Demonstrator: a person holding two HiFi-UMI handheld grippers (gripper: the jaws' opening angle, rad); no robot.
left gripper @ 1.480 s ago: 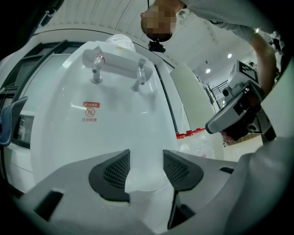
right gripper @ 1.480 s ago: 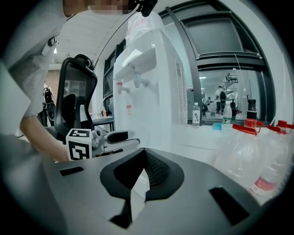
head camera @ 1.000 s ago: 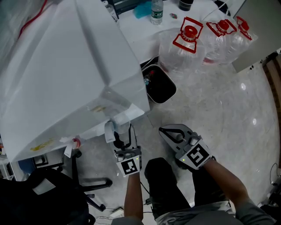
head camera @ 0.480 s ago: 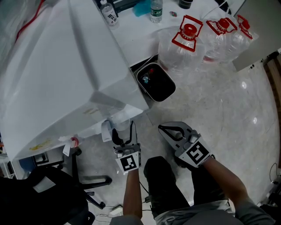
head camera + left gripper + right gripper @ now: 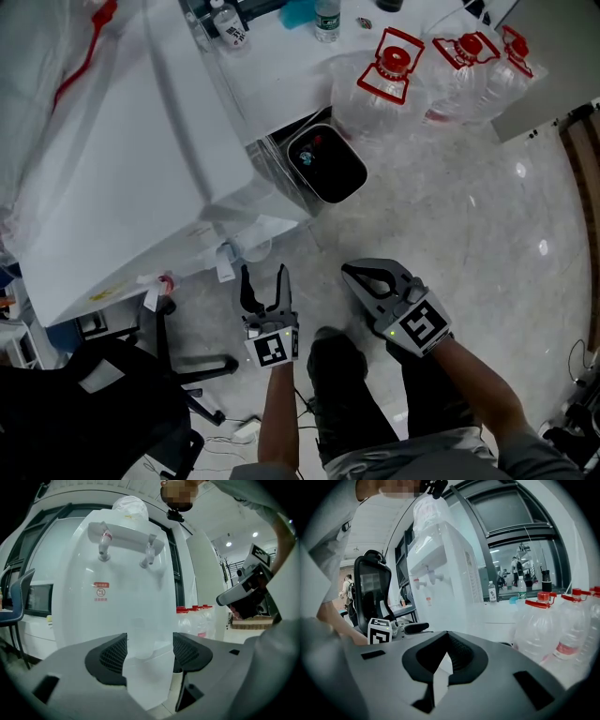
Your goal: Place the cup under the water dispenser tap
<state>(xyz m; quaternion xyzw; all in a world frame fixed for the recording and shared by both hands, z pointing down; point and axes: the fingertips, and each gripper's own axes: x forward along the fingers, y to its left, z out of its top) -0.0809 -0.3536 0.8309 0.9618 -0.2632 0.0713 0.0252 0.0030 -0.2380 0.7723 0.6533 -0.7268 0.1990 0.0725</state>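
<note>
The white water dispenser (image 5: 141, 169) fills the head view's left; in the left gripper view it (image 5: 126, 573) stands straight ahead with a red tap (image 5: 104, 545) and a pale tap (image 5: 149, 557). A translucent cup (image 5: 140, 637) stands upright on its ledge below the taps, also visible in the head view as the cup (image 5: 253, 249). My left gripper (image 5: 262, 281) sits just short of the cup with its jaws opening; the pads (image 5: 110, 656) are clear of it and nothing is gripped. My right gripper (image 5: 367, 279) hovers to the right, shut and empty (image 5: 440, 665).
Large water bottles with red caps (image 5: 394, 75) stand at the back right beside a black bin (image 5: 328, 169). A white table (image 5: 281, 56) carries small bottles. A dark office chair (image 5: 122, 403) sits at the lower left, with marble floor to the right.
The left gripper's jaws spread off the cup and the gripper drew back toward me, leaving the cup under the dispenser. The right gripper rose slightly.
</note>
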